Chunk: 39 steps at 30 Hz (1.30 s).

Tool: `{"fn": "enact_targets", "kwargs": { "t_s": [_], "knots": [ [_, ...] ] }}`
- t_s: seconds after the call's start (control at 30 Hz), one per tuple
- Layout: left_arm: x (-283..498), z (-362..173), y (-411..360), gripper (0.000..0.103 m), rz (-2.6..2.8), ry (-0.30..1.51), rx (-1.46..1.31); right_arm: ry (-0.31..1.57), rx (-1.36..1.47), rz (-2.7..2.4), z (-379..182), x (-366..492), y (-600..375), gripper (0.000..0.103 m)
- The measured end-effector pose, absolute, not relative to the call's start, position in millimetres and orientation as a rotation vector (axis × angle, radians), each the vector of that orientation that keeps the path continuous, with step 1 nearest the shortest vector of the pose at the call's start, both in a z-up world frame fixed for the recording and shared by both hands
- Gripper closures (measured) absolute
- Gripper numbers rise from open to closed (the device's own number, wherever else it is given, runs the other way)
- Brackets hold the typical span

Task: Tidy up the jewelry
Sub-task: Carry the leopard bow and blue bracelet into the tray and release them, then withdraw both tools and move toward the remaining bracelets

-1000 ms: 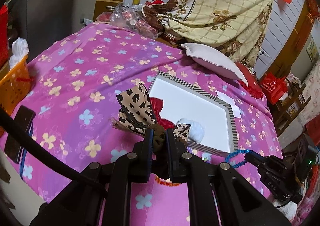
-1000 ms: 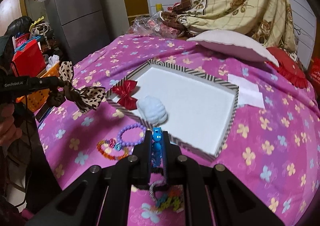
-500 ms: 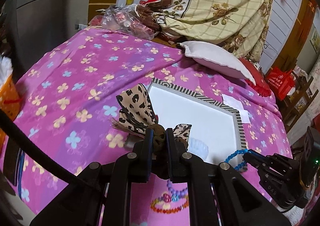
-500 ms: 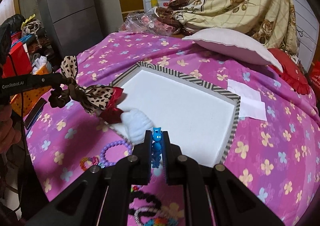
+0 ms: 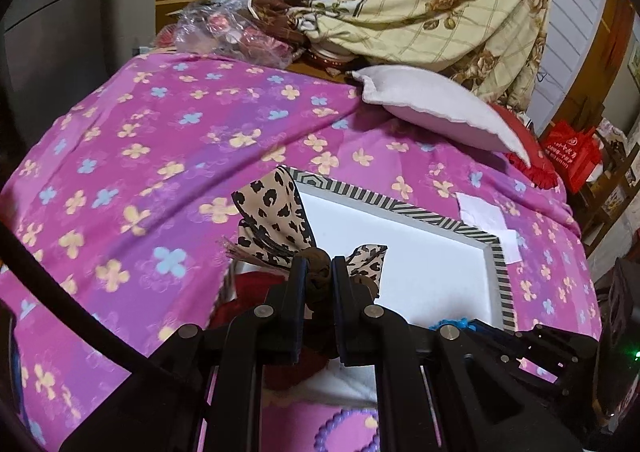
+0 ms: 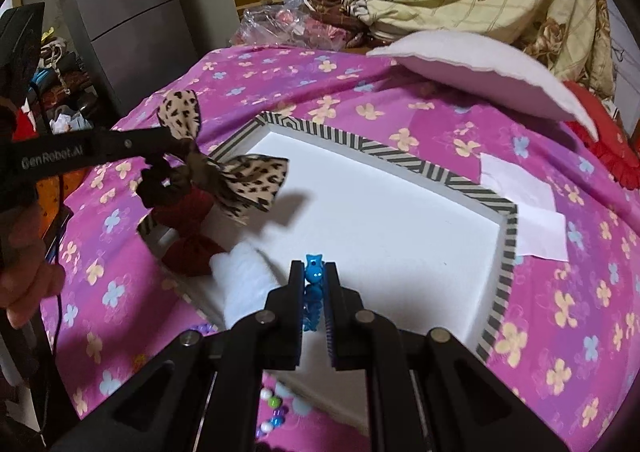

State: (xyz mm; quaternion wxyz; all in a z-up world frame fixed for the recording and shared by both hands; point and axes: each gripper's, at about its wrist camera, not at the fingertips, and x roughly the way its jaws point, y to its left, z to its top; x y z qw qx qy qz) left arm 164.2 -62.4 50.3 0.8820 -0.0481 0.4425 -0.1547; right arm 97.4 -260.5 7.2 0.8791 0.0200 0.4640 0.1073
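My left gripper is shut on the knot of a leopard-print bow and holds it in the air over the near left corner of the white tray with a striped rim. In the right wrist view the bow hangs above the tray. My right gripper is shut on a blue bead bracelet over the tray's near edge. A red bow and a white fluffy piece lie in the tray's near left corner.
A purple bead bracelet and other beads lie on the pink flowered cloth in front of the tray. A white pillow and white paper lie behind and right of the tray. A grey cabinet stands at left.
Both grippers have moved forward toward the tray. The leopard bow now hangs over the tray's corner instead of beside it, and the blue bracelet is over the tray's near edge.
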Motion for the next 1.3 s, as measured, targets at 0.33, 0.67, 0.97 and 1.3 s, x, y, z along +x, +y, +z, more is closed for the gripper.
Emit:
{"fn": "enact_targets", "kwargs": {
  "t_s": [0.33, 0.67, 0.97, 1.3],
  "knots": [
    [186.5, 0.9, -61.7, 0.070, -0.235, 1.022, -0.061, 1.073, 0.115, 0.130, -37.1, 142.4, -290.3, 0.094],
    [181.1, -16.6, -55.2, 0.069, -0.211, 1.064, -0.076, 1.084, 0.174, 0.164, -41.2, 140.6, -279.9, 0.089],
    [149.4, 10.4, -42.3, 0.053, -0.234, 1.027, -0.087, 0.969, 0.147, 0.177, 19.6, 77.0, -284.3, 0.059],
    [72.9, 44.4, -35.2, 0.052, -0.259, 0.935, -0.027, 0.852, 0.169, 0.161, 52.4, -24.7, -278.7, 0.038]
  ]
}}
